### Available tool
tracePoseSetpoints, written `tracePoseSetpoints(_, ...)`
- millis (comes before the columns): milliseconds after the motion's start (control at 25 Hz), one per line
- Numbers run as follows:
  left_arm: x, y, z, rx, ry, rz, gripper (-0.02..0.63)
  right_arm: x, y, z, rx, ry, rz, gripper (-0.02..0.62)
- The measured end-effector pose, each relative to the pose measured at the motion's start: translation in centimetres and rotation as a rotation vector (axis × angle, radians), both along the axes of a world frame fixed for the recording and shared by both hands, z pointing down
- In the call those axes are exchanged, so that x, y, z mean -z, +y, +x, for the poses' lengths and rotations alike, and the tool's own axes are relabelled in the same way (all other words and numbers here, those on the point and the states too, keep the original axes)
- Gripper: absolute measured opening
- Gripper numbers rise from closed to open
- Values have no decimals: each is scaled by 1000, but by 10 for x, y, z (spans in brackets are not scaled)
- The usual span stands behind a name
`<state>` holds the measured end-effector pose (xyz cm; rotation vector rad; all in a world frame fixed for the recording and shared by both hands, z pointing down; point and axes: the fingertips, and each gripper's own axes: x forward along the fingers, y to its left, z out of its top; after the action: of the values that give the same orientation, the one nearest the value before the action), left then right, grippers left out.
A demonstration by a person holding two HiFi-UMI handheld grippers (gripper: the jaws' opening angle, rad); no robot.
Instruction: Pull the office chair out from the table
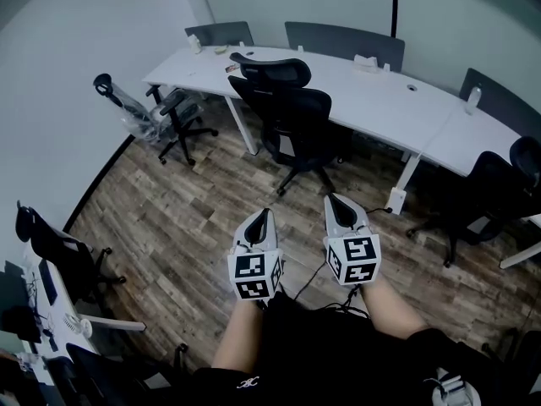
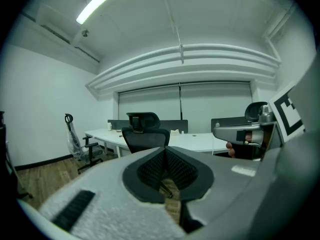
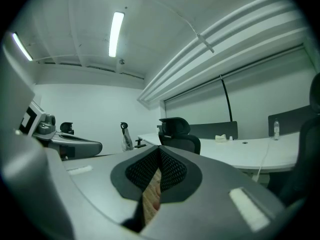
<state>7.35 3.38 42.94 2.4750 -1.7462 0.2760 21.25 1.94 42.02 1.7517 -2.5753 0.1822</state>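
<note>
A black office chair (image 1: 292, 112) with a headrest stands tucked against the long white table (image 1: 372, 96), its back toward me. It also shows ahead in the left gripper view, the chair (image 2: 145, 134), and in the right gripper view, the chair (image 3: 180, 134). My left gripper (image 1: 266, 214) and right gripper (image 1: 332, 200) are held side by side over the wood floor, well short of the chair. Both are shut with nothing between the jaws. The left gripper (image 2: 165, 151) and the right gripper (image 3: 159, 151) each point toward the chair.
A second black chair (image 1: 499, 189) sits at the table's right end. A smaller chair (image 1: 177, 117) and a bagged upright item (image 1: 127, 108) stand by the left wall. Another desk with a chair (image 1: 59, 256) is at my near left. A cable (image 1: 308, 277) lies on the floor.
</note>
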Motion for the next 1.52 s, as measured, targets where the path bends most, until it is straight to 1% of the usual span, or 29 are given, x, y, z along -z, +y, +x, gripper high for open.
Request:
tracePoseSetpoints(160, -8, -15, -14, 8, -6, -9, 11, -7, -15, -16, 11, 1, -5, 9)
tracePoseSetpoints(320, -11, -42, -31, -1, -26, 3, 9, -11, -42, -32, 0, 5, -3, 9)
tracePoseSetpoints(480, -13, -77, -52, -19, -27, 9, 11, -13, -76, -54, -16, 11, 0, 9)
tracePoseSetpoints(720, -15, -145, -97, -60, -12, -5, 11, -13, -135, -98, -55, 32, 0, 9)
tracePoseSetpoints(1040, -8, -232, -140, -126, 8, -15, 11, -8, -206, -137, -123, 58, -17, 9)
tracePoseSetpoints(1200, -10, -269, -155, -172, 3, -20, 11, -9, -237, -153, -160, 62, -27, 9)
tracePoseSetpoints(1360, -13, -303, -170, -216, 1, -27, 11, -18, -263, -175, -167, 83, -51, 9)
tracePoseSetpoints(1520, -20, -332, -180, -274, -13, -41, 9, -24, -287, -190, -208, 95, -68, 9)
